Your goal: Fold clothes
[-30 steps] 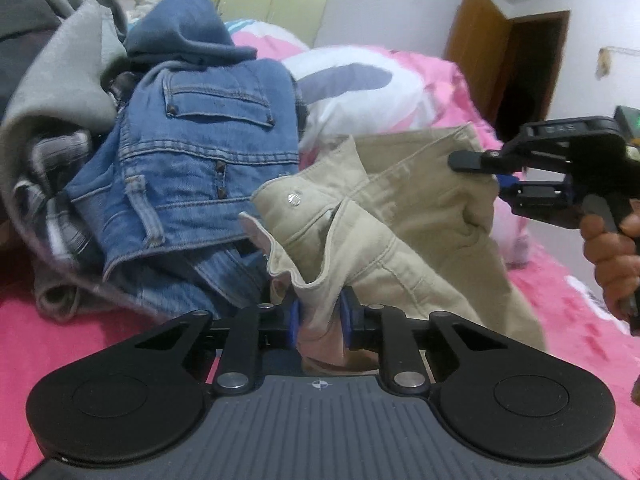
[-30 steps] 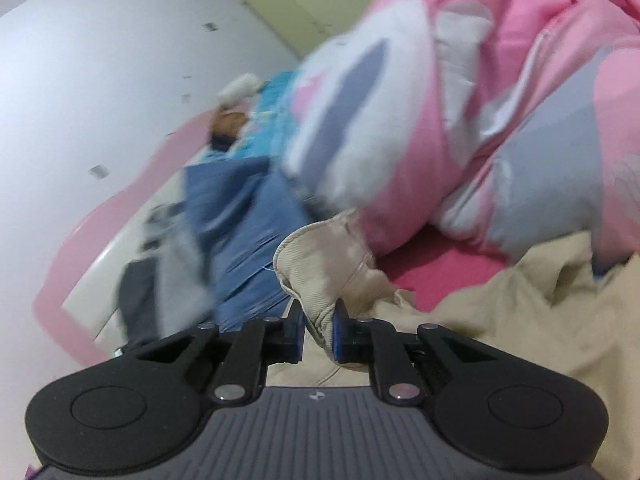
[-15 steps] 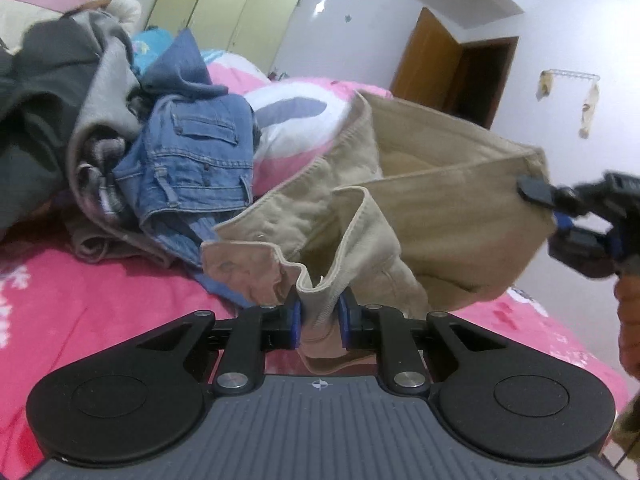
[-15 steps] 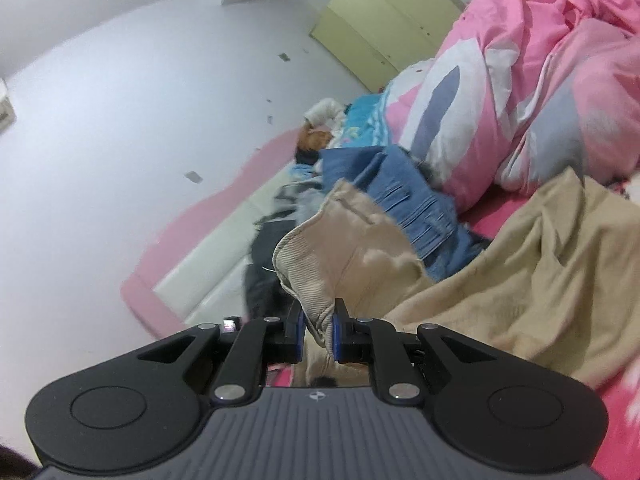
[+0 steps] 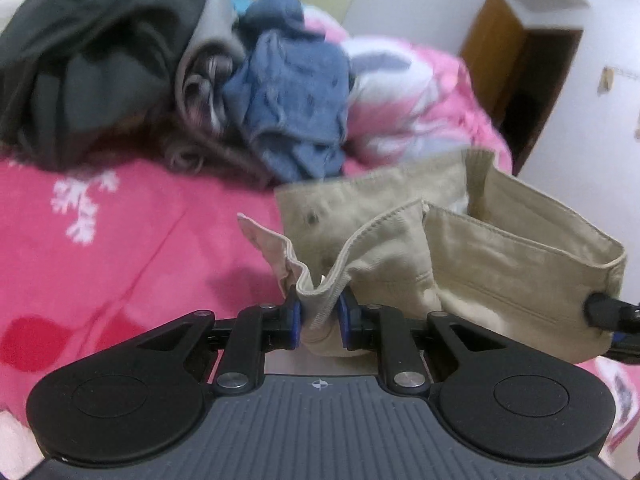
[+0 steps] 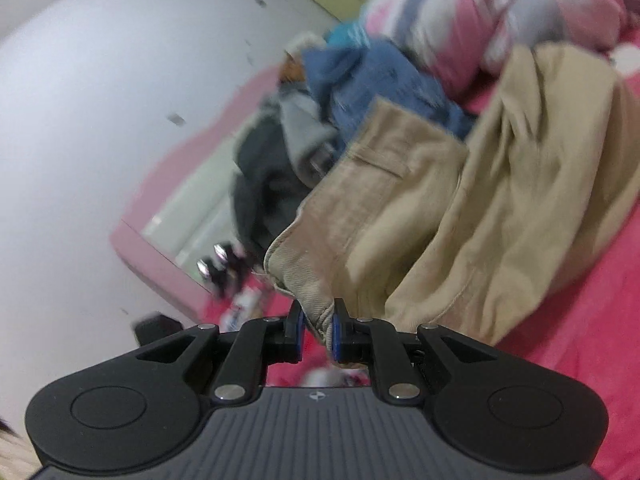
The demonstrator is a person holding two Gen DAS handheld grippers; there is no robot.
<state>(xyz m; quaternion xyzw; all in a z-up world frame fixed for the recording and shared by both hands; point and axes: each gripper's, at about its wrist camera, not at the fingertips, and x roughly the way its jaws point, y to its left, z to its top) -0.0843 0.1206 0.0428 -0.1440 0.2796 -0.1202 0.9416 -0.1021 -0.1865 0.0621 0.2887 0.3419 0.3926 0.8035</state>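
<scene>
A pair of khaki trousers (image 5: 500, 264) hangs by its waistband over the pink bed sheet (image 5: 100, 240). My left gripper (image 5: 318, 312) pinches one corner of the waistband between its blue pads; its jaws are opening slightly, with the fabric still pressed between them. My right gripper (image 6: 317, 320) is shut on the opposite waistband corner, and its black fingertip (image 5: 600, 310) shows at the right edge of the left wrist view. In the right wrist view the trouser legs (image 6: 520, 184) trail back over the bed.
A heap of clothes lies behind: blue jeans (image 5: 292, 92), dark grey garments (image 5: 92, 60) and a grey top. A pink and white duvet (image 5: 400, 92) is bunched at the back. A brown door (image 5: 520, 72) stands at the right, and a pink headboard (image 6: 160, 216) by the wall.
Both grippers have drawn the trousers away from the clothes heap, towards the near part of the bed and a little lower. The waistband now spans between them.
</scene>
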